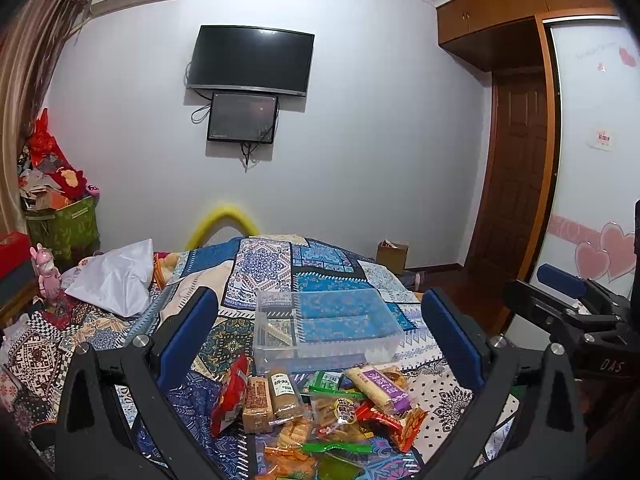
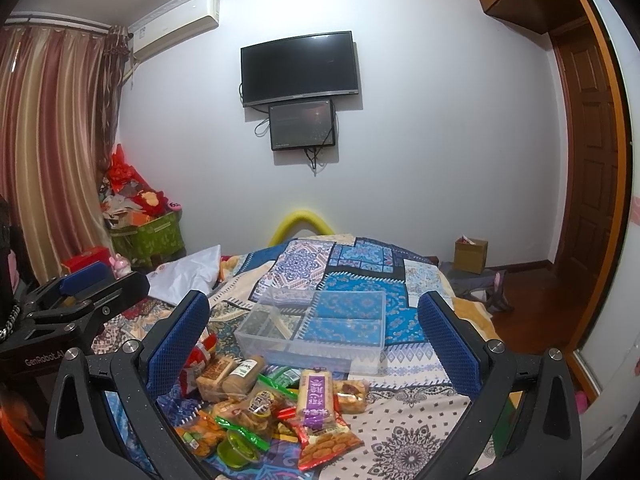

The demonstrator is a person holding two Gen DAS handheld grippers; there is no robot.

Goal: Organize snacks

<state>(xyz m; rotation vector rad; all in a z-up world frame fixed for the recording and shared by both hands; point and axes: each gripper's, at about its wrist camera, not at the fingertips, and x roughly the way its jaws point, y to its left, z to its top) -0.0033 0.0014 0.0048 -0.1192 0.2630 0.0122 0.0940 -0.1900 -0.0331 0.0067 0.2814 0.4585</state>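
A pile of wrapped snacks [image 1: 316, 408] lies on the patterned bedspread, seen too in the right wrist view as the snack pile [image 2: 272, 404]. It holds a purple-labelled roll [image 1: 380, 387] [image 2: 316, 398], brown cake bars [image 1: 258, 402], a red packet [image 1: 230, 396] and a green jelly cup [image 2: 236, 452]. Behind it stands an empty clear plastic divided box [image 1: 328, 330] [image 2: 316, 330]. My left gripper [image 1: 320, 332] hovers open above the pile, holding nothing. My right gripper [image 2: 312, 336] is likewise open and empty. Each gripper shows at the edge of the other's view.
The bed [image 1: 440, 404] fills the foreground; a white plastic bag [image 1: 116, 276] and a pink toy [image 1: 46, 272] lie at its left. A wall TV [image 1: 252, 60], a cardboard box [image 2: 470, 256] on the floor, a wardrobe and door at right, cluttered green bin [image 2: 152, 236] at left.
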